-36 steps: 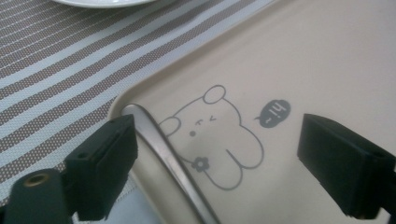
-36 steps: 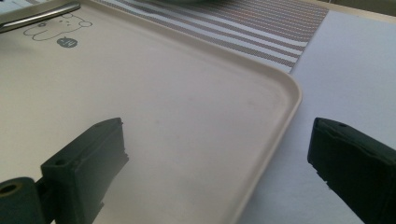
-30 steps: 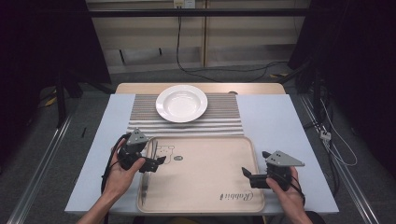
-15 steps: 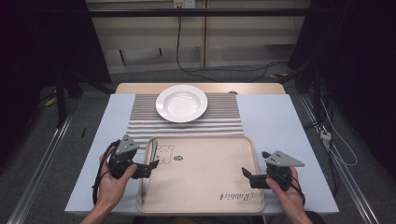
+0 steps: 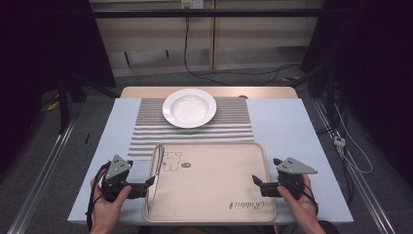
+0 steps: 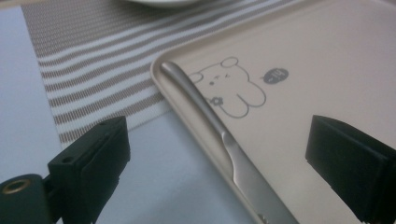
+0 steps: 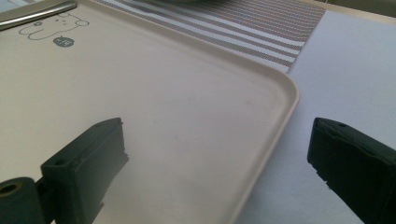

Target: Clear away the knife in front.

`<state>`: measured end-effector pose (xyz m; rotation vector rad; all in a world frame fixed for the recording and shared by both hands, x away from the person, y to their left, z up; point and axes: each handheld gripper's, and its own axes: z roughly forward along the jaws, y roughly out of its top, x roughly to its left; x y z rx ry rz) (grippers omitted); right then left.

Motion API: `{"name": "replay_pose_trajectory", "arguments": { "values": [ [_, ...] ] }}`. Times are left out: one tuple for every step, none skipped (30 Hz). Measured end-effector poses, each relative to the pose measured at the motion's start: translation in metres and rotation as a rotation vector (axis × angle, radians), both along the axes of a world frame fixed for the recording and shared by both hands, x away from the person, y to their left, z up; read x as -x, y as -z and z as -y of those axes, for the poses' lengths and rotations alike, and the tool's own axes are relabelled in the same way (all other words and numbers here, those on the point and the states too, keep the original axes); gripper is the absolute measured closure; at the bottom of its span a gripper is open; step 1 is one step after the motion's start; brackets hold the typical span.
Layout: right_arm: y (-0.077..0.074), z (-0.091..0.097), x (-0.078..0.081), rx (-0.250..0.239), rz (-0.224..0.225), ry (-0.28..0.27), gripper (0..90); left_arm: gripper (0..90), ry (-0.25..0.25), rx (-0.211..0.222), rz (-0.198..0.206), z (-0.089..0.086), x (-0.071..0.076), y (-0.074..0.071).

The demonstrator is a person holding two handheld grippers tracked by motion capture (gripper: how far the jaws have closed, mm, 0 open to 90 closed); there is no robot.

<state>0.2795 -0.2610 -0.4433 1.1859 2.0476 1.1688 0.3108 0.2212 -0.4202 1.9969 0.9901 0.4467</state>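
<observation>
A: The left claw (image 5: 150, 184) sits at the near left of the worktop (image 5: 292, 126), its jaws spread wide and pinching nothing. In the left gripper view one jaw hangs over the bare pale surface outside the tray (image 6: 299, 70), the other over the tray's floor, so the rim runs between them.

B: And the knife?

A: The knife (image 5: 156, 178) lies along the tray's left edge, just inside the rim, lengthwise from near to far. In the left gripper view its blade is the nearer part and its handle the farther part, reaching up beside the printed bear (image 6: 229, 86). It lies between the spread jaws; I cannot tell that either touches it.

B: The other side?

A: The right claw (image 5: 256, 183) is at the near right, held by a hand (image 5: 299, 202), also spread and empty. In the right gripper view one jaw is over the tray floor, the other over the worktop beyond the tray's right rim, with the rounded far right corner between them.

B: Farther back?

A: Past the tray's far edge lies a striped placemat (image 5: 146, 131). On its far part stands a white plate (image 5: 189, 107), well apart from both claws.
</observation>
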Motion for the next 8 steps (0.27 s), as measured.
{"name": "replay_pose_trajectory", "arguments": {
  "values": [
    [0.0001, 0.0002, -0.0003, 0.0, -0.001, 0.001, 4.6, 6.3, -0.002, 0.017, -0.008, -0.0022, 0.0002, 0.0011],
    [0.0001, 0.0003, -0.0004, -0.001, -0.001, 0.002, 4.6, 6.3, -0.015, 0.029, -0.013, -0.004, 0.0011, 0.0021],
    [0.0001, 0.0005, -0.0005, -0.001, -0.002, 0.002, 4.6, 6.3, -0.023, 0.036, -0.013, -0.006, 0.0022, 0.0031],
    [0.0001, 0.0006, -0.0004, -0.002, -0.001, 0.002, 4.6, 6.3, -0.027, 0.039, -0.013, -0.0075, 0.0034, 0.0036],
    [0.0001, 0.0007, -0.0003, -0.003, 0.0, 0.003, 4.6, 6.3, -0.028, 0.036, -0.008, -0.0086, 0.0044, 0.0037],
    [-0.0001, 0.0008, -0.0001, -0.002, 0.001, 0.004, 4.6, 6.3, -0.033, 0.029, -0.001, -0.0093, 0.005, 0.0036],
    [-0.0002, 0.0007, 0.0, -0.002, 0.001, 0.005, 4.5, 6.3, -0.035, 0.029, 0.0, -0.0101, 0.0047, 0.0035],
    [-0.0002, 0.0006, 0.0, -0.002, 0.002, 0.005, 4.5, 6.3, -0.037, 0.031, -0.002, -0.0106, 0.0041, 0.0032]
  ]
}}
